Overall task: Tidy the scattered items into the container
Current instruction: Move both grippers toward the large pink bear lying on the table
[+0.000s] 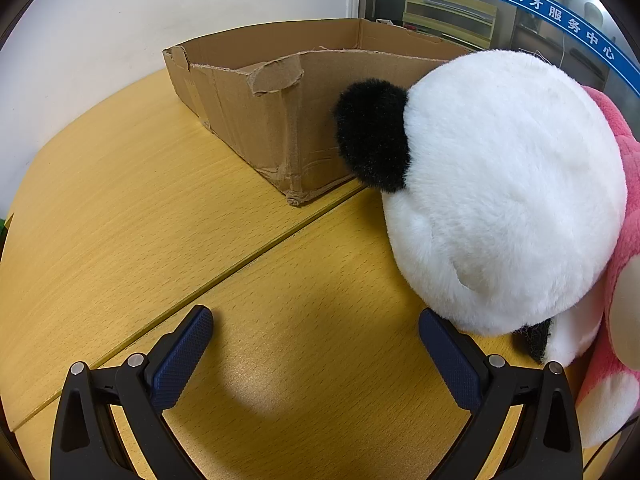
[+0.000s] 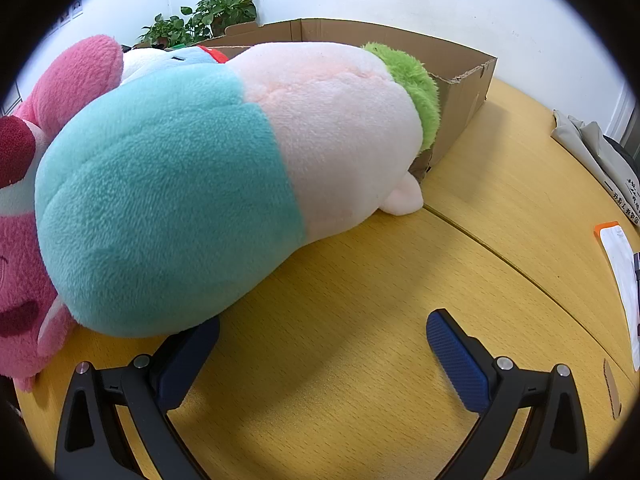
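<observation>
Plush toys on the table, none boxed yet.
Left gripper (image 1: pixel 316 330) and right gripper (image 2: pixel 322 332) spread, empty, flanking panda plush (image 1: pixel 508 192) and teal-and-pink plush (image 2: pixel 208 168) beside cardboard box (image 1: pixel 256 112), likely lining up grasps.

The surface (image 1: pixel 120 216) looks like light wood-grain laminate, smooth with a soft sheen. The box (image 1: pixel 256 120) is brown corrugated cardboard, matt, creased and torn along its rim. The panda toy (image 1: pixel 504 184) is long-pile plush, fluffy white with a shaggier black ear. Beside it the pink toy (image 1: pixel 624 240) is short fleecy plush. The teal and pale pink toy (image 2: pixel 192 184) is dense, velvety plush with a rough green tuft. The left claw (image 1: pixel 316 328) has matt black plastic arms, knurled dark-blue pads (image 1: pixel 184 356) and shiny metal pins.
</observation>
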{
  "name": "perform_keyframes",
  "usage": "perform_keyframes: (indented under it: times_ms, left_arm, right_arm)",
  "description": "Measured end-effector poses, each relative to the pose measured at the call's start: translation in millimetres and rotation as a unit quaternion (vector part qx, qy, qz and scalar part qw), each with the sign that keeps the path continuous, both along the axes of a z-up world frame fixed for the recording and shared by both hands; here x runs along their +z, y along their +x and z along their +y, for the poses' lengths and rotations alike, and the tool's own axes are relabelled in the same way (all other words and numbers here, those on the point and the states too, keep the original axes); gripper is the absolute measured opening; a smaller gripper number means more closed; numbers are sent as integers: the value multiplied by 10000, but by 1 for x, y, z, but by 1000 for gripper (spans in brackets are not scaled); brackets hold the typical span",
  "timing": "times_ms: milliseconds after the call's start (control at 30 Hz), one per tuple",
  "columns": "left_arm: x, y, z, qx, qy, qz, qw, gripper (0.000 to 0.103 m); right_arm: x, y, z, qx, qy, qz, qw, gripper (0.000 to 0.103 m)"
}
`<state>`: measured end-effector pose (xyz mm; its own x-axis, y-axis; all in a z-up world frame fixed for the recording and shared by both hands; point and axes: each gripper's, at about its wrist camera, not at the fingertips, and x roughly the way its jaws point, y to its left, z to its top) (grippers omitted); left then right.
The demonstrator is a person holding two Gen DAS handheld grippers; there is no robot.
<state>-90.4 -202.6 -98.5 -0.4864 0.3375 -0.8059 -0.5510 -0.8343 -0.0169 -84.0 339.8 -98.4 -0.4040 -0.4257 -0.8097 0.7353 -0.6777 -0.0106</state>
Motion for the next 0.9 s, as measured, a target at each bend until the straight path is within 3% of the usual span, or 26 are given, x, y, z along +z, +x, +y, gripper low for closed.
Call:
perform_keyframes:
  times_ms: [67,267,367,500,600,667,767,900]
  left_arm:
    - [0,0,-1,81,14,-11,10000,103]
    - [2,24,-4,1033,-102,-190,9944,103]
    - [4,53,-13,1417,-27,-28,9899,103]
    - [32,105,-34,2474,181,538,9672,103]
    - [75,156,-27,3169,111,1255,9400,103]
    - [99,178,-10,3263,83,1577,9320,103]
    - [133,211,35,2990,461,1915,9337,103]
    - [141,231,98,2580,990,1569,9482,103]
  right_arm:
    - [0,0,-1,0,4,0,10000,103]
    - [2,11,0,-368,15,17,9993,103]
    - [5,32,17,-1065,77,95,9942,102]
    - [22,91,48,-2066,110,532,9769,102]
    - [56,139,64,-2613,-468,775,9610,102]
    - [83,167,65,-2974,-1005,896,9452,102]
    - [120,200,40,-3188,-1497,1206,9281,102]
    - [151,232,-17,-2998,-1917,1537,9218,102]
